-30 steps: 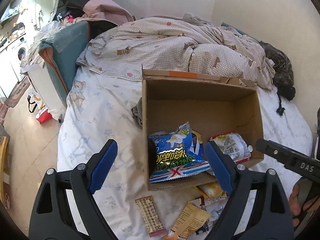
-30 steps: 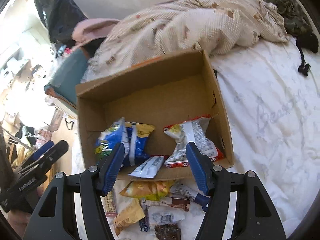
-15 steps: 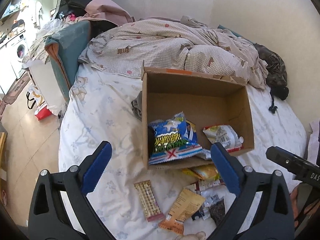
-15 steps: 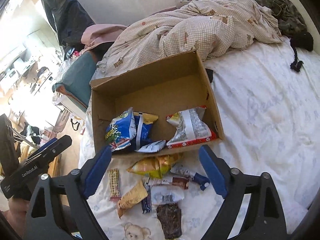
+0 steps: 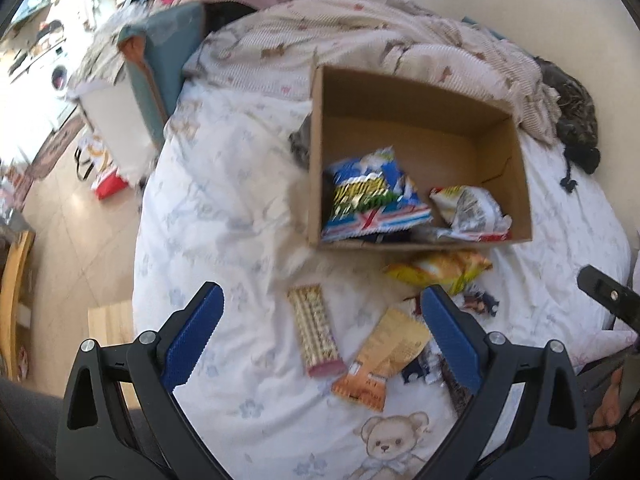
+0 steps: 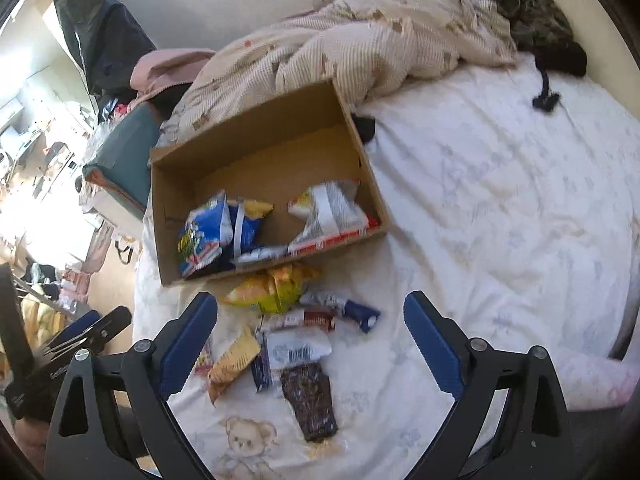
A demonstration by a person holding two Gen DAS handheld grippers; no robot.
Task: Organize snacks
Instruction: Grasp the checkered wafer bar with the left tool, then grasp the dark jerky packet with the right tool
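Hovering over loose snacks (image 6: pixel 296 344): left tool (image 5: pixel 320 336), right tool (image 6: pixel 310 336), both spread wide.

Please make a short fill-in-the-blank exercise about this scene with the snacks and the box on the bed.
1. The blue snack bag lies inside the cardboard ____.
2. The yellow snack bag lies on the bed sheet, just ____ the box's near wall.
3. Both the left gripper and the right gripper are ____ and hold nothing.
4. A ____ bear is printed on the sheet near the dark snack bar.

Missing words: box; outside; open; teddy
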